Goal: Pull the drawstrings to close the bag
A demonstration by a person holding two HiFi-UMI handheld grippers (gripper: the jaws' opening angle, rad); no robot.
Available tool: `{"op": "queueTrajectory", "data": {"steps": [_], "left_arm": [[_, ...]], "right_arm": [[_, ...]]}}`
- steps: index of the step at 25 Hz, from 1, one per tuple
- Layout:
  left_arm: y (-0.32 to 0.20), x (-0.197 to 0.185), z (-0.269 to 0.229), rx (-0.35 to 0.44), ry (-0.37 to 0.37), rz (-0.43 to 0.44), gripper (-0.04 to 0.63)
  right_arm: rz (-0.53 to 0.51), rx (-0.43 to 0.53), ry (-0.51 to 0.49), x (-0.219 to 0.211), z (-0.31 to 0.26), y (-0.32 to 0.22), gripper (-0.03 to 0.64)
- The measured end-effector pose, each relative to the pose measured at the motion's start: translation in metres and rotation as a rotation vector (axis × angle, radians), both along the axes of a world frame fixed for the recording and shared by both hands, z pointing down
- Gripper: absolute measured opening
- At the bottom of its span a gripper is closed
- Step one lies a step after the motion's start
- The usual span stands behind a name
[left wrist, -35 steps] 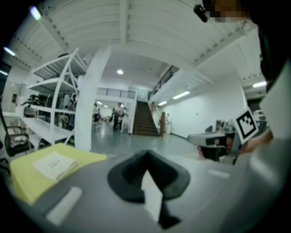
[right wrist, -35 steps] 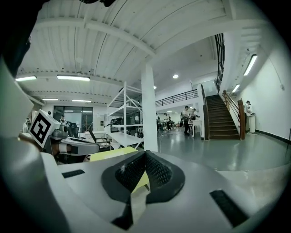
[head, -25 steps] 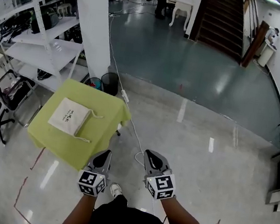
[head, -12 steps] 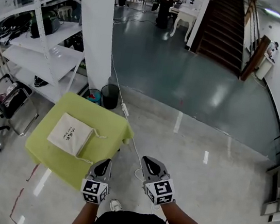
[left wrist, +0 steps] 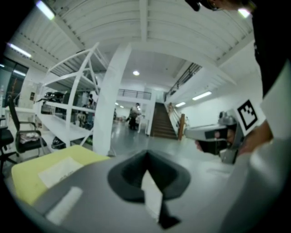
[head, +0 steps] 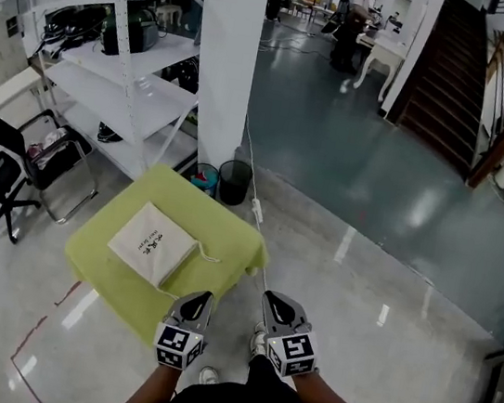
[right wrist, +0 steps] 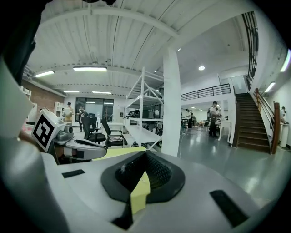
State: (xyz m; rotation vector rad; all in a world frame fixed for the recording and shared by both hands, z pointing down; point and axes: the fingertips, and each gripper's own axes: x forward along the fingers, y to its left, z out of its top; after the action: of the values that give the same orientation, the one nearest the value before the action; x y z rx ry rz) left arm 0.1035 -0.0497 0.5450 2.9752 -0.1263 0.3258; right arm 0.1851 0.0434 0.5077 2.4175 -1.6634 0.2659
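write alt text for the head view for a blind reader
The left gripper and right gripper, both shut, are held near the edge of a yellow-green table where a cream drawstring bag lies flat, drawstrings loose. White shelving stands beyond.

Yellow-green table (head: pixel 220 224), cream bag (head: pixel 154 243) with small dark print on it, grey left gripper (head: pixel 204 298) and right gripper (head: pixel 272 298) with black-and-white square markers beside the table, black bin (head: pixel 233 182) behind it.

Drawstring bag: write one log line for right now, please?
bag: flat on yellow table, untouched | left claw: shut, empty | right claw: shut, empty
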Motion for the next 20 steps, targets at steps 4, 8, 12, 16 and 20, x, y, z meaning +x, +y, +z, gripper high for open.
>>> {"op": "queueTrajectory", "data": {"steps": [4, 8, 12, 16, 20], "left_arm": [[-0.024, 0.008, 0.005, 0.029, -0.036, -0.065, 0.003], [-0.053, 0.026, -0.002, 0.072, -0.046, -0.133, 0.003], [-0.078, 0.041, -0.010, 0.062, -0.049, -0.223, 0.003], [-0.099, 0.046, 0.000, 0.026, -0.063, -0.355, 0.003], [-0.107, 0.041, 0.020, -0.005, -0.094, -0.486, 0.003]], "right_arm": [[-0.043, -0.027, -0.054, 0.024, 0.015, -0.030, 0.006], [-0.140, -0.030, -0.060, 0.046, 0.019, -0.068, 0.006], [-0.245, -0.036, -0.043, 0.066, 0.013, -0.106, 0.006], [-0.369, -0.070, -0.012, 0.083, 0.018, -0.133, 0.006], [-0.472, -0.100, -0.007, 0.099, 0.034, -0.150, 0.006]]}}
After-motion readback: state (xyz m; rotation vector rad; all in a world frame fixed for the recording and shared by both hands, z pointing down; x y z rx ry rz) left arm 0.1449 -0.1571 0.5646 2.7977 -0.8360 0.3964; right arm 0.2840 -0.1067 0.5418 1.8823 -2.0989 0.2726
